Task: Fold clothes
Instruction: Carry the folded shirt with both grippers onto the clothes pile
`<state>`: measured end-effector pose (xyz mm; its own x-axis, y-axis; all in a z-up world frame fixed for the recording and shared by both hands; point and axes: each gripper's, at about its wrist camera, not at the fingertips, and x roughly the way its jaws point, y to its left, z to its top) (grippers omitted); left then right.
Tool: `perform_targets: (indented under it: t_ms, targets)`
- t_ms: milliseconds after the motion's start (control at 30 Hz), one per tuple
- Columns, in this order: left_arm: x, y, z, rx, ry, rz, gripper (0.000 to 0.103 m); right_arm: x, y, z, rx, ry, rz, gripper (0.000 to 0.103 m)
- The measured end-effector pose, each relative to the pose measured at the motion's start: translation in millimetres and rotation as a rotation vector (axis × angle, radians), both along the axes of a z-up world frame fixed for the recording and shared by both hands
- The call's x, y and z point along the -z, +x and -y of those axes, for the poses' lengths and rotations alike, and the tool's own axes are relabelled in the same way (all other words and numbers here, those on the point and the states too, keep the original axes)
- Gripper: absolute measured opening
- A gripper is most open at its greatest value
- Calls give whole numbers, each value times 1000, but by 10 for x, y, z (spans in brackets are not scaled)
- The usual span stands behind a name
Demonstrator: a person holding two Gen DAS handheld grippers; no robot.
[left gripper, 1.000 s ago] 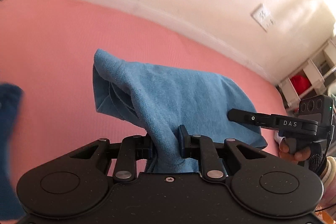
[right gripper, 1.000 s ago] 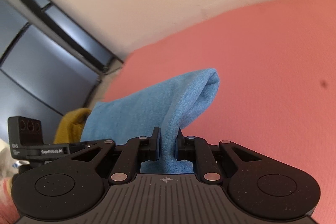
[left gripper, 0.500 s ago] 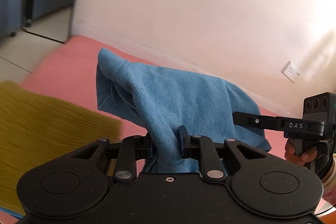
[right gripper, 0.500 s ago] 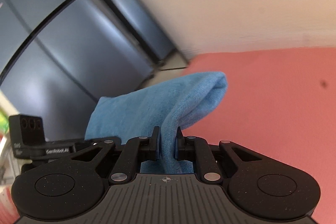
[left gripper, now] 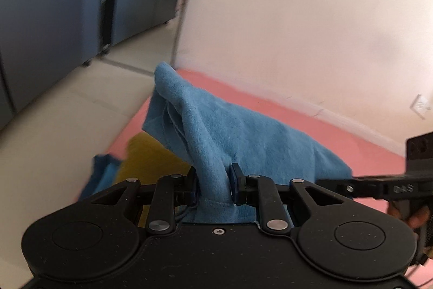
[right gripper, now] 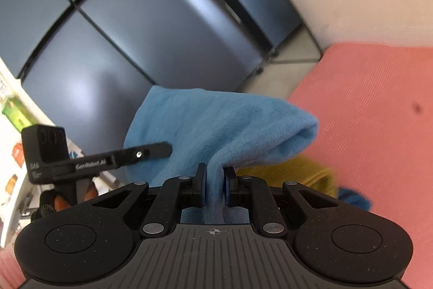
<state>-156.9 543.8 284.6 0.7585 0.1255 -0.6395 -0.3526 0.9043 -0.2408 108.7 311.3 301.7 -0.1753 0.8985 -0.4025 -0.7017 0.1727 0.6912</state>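
A light blue folded cloth [left gripper: 238, 137] hangs in the air between my two grippers, above the pink mat [left gripper: 311, 115]. My left gripper [left gripper: 213, 182] is shut on one end of it. My right gripper [right gripper: 215, 182] is shut on the other end of the same cloth [right gripper: 216, 126]. The right gripper shows at the right edge of the left wrist view [left gripper: 379, 186], and the left gripper shows at the left of the right wrist view [right gripper: 89, 159]. The cloth's lower part is hidden behind the gripper bodies.
A yellow garment [left gripper: 146, 159] and a darker blue cloth [left gripper: 104, 172] lie on the mat's corner under the held cloth; both show in the right wrist view [right gripper: 305, 175] [right gripper: 354, 198]. Grey cabinets [right gripper: 135, 26], pale floor tiles [left gripper: 67, 126] and a white wall [left gripper: 311, 18] lie beyond.
Both grippers have swung left with the blue cloth still gripped. The views now face the mat's corner, the cabinets and the floor. The yellow garment has come under the cloth.
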Motion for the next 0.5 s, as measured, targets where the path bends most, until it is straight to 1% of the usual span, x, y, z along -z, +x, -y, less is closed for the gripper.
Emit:
perform_targets:
  t_ms: [33,67,133,200,233,300,433,500]
  targets:
    - [111,26,2,-12,-12,-5,19,80,-54,-31,-7,-10,-14,11]
    - [220,19,-83,-30,-36,-12,19,163,-117,-64,-14,-23,-25,11]
    - [378,-25,-229,-58,-62,-24,19,285,-230,-148,-27,-42,-49,11]
    - [491,-57,-302,-63,-73,-30,20,394,-309,-180,-34,-61,-58,11]
    - [530,-64,-317,-60,-69,-30,21,423,-341,-191,-31,-68,-49,10]
    - [604,-45,-306,-57,-59,-35,28,448,-368,-186,-20,-78,-25,10]
    - [629,-100,-536,-89,-65,-24,29,462,-377,-185,-3,-110,4,11]
    - [664,-101,-509,-103,-60,-17,29,477,-362,-196,-7,-131,-13,12]
